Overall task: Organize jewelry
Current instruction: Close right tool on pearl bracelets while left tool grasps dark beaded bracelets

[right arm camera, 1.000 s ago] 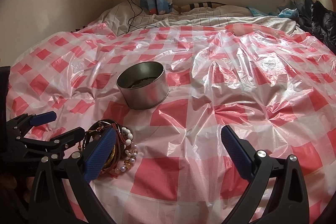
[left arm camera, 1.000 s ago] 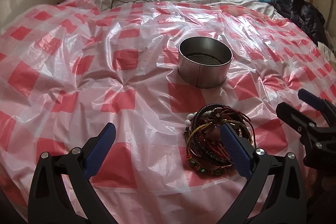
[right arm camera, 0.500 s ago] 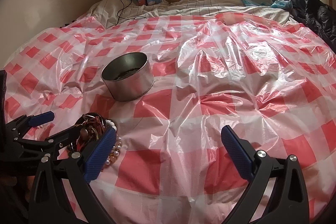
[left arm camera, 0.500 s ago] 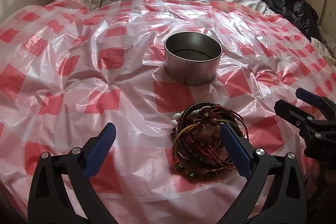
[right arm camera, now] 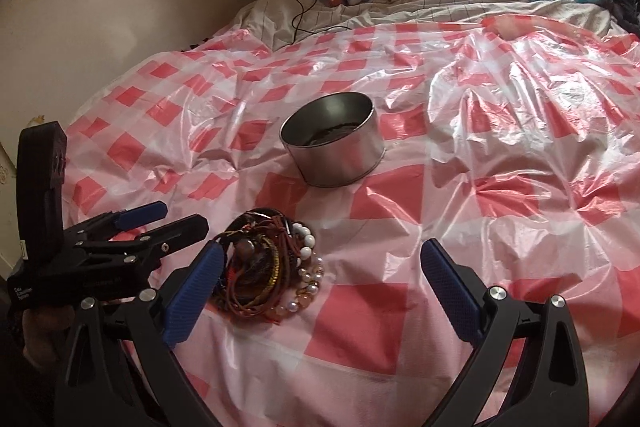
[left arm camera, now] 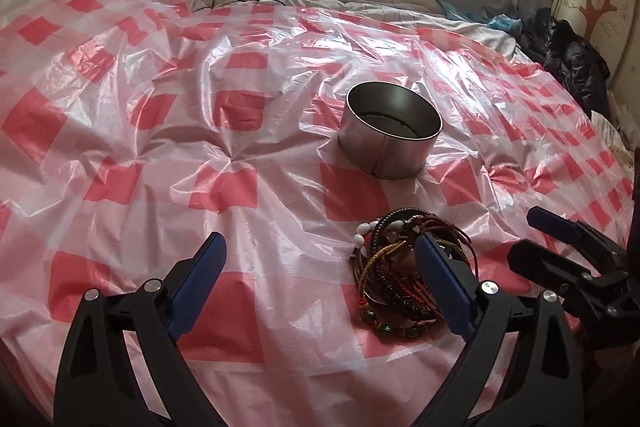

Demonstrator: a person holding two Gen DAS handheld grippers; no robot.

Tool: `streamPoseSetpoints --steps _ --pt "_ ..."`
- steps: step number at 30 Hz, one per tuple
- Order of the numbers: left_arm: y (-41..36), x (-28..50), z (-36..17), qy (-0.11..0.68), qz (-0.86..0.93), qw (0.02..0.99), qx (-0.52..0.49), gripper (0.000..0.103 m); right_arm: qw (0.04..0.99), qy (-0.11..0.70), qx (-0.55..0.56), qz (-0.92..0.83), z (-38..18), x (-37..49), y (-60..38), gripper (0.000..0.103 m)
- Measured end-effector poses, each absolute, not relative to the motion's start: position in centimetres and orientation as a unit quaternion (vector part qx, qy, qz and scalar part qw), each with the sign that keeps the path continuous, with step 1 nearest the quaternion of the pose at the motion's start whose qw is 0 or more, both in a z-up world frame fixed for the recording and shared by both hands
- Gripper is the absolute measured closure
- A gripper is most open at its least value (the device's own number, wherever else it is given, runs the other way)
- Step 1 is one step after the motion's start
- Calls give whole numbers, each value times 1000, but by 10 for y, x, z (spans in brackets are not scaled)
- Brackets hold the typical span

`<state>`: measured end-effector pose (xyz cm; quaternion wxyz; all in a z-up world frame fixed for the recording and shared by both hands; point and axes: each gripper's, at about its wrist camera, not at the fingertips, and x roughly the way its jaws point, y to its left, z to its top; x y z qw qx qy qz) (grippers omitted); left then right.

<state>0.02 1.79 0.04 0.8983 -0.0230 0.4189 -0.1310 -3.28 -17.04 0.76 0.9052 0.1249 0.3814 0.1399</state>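
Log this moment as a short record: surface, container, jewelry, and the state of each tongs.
surface: red-and-white checked plastic sheet spread over a bed
container: round metal tin, no lid on it, upright, something dark at the bottom
jewelry: pile of bracelets and beads on the sheet, outside the tin, on its near side
left tongs: open, holding nothing, right finger in front of the pile
right tongs: open, holding nothing, left finger beside the pile

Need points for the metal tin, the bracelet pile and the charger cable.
metal tin [left arm camera: 386, 157], left wrist view, on its outer wall.
bracelet pile [right arm camera: 268, 273], right wrist view, on the cords mid-heap.
charger cable [right arm camera: 298, 13], right wrist view, on the loop over the bedding.
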Motion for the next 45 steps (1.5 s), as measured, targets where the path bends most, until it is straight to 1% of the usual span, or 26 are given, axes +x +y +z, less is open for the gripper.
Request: streamPoseSetpoints --steps 2,4,12,14,15,16,18,19,20,21,22,23,25,30,31,32,33,34,36,38,40,41,42,44,45 --pt "17 -2 -1 416 -129 900 -12 11 901 384 136 149 5 -30 -170 11" --pt "14 -4 0 413 -129 902 2 11 898 390 141 151 2 -27 -169 17" --pt "0 -12 2 398 -123 907 57 11 897 393 138 152 0 -29 -168 18" --pt "-2 -13 2 397 -123 907 66 11 896 394 135 154 -1 -29 -167 24" --pt "-3 -13 1 397 -125 907 68 11 895 395 135 155 -2 -29 -167 32" --pt "-4 -14 1 398 -126 906 70 11 893 398 138 157 -4 -28 -167 42" --pt "-4 -14 1 397 -126 906 71 10 886 405 151 164 -10 -25 -169 53" --pt "-4 -14 1 397 -125 906 70 10 882 409 161 169 -12 -24 -170 61" --pt "-4 -14 1 398 -125 906 69 10 877 412 173 176 -15 -23 -172 67" --pt "-4 -14 1 399 -124 906 68 10 872 415 187 182 -18 -22 -174 77" --pt "-4 -14 1 401 -125 905 66 10 868 416 196 187 -19 -21 -176 82" --pt "-2 -13 0 404 -126 904 61 10 864 418 207 191 -21 -21 -178 94" --pt "2 -11 0 410 -127 902 48 10 861 414 218 200 -19 -22 -179 99" --pt "16 -5 -2 422 -131 897 9 10 855 409 244 206 -17 -23 -185 99" --pt "18 -5 -2 424 -132 896 3 9 851 411 253 206 -19 -22 -187 97" --pt "20 -4 -3 426 -133 895 -2 9 848 414 261 204 -21 -21 -189 93" --pt "21 -3 -3 427 -132 894 -6 9 844 416 271 204 -23 -21 -191 74" --pt "21 -3 -3 428 -131 894 -7 9 840 416 280 207 -24 -20 -192 60" --pt "21 -3 -3 428 -131 894 -6 9 837 409 292 216 -23 -20 -193 60" --pt "21 -3 -3 428 -131 894 -6 9 840 405 286 220 -20 -21 -192 60" --pt "21 -3 -4 428 -132 894 -6 9 838 412 276 226 -22 -20 -186 66" --pt "21 -4 -4 429 -133 894 -6 9 836 419 270 230 -24 -19 -182 76" --pt "21 -3 -4 429 -134 893 -7 9 834 427 262 233 -26 -17 -178 94" --pt "21 -3 -5 432 -138 891 -10 9 836 422 259 236 -25 -18 -177 100" --pt "21 -3 -6 433 -140 890 -12 9 838 413 263 240 -22 -20 -178 100"
